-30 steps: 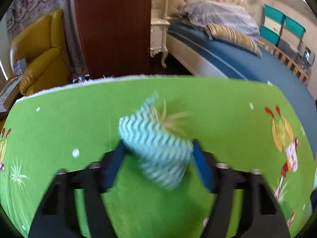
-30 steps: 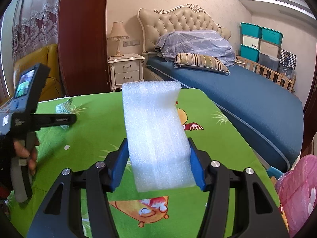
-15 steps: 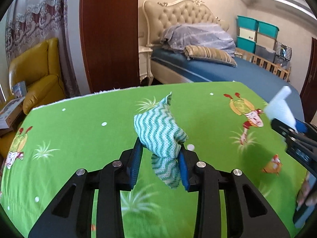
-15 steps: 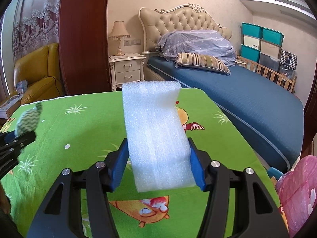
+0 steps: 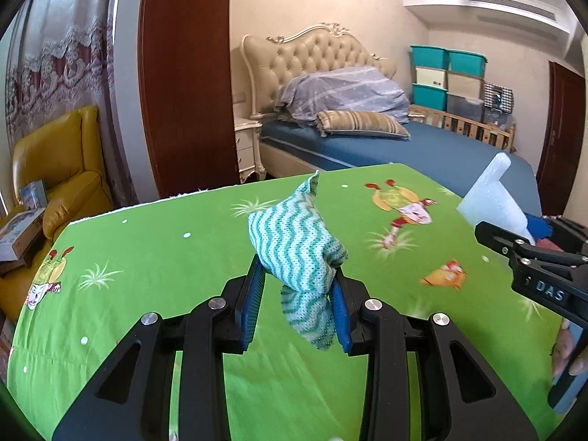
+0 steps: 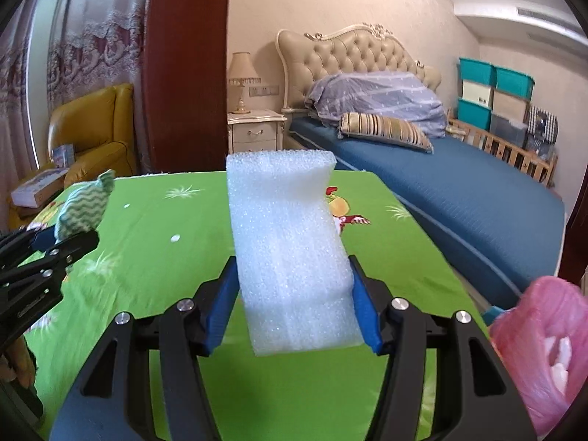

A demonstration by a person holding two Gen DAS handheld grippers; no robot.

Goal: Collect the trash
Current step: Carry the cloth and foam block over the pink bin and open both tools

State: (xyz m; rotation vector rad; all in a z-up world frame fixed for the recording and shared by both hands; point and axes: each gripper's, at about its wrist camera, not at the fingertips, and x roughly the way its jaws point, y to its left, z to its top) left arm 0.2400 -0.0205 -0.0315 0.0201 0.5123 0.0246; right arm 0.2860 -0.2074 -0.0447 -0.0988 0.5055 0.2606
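Note:
My left gripper is shut on a crumpled green-and-white zigzag cloth, held above the green cartoon-print table cover. The same cloth shows at the left of the right wrist view, in the left gripper. My right gripper is shut on a white foam block that stands up between its blue pads. In the left wrist view that foam block and the right gripper appear at the right edge. A pink plastic bag sits low at the right.
Beyond the table stands a bed with a blue cover, a white nightstand with a lamp, a yellow armchair with boxes, and a dark wooden panel. Teal storage boxes are stacked by the far wall.
The left gripper closed on the zigzag cloth, lifted it off the cover and swung right. The right gripper shifted right with the foam block still in it.

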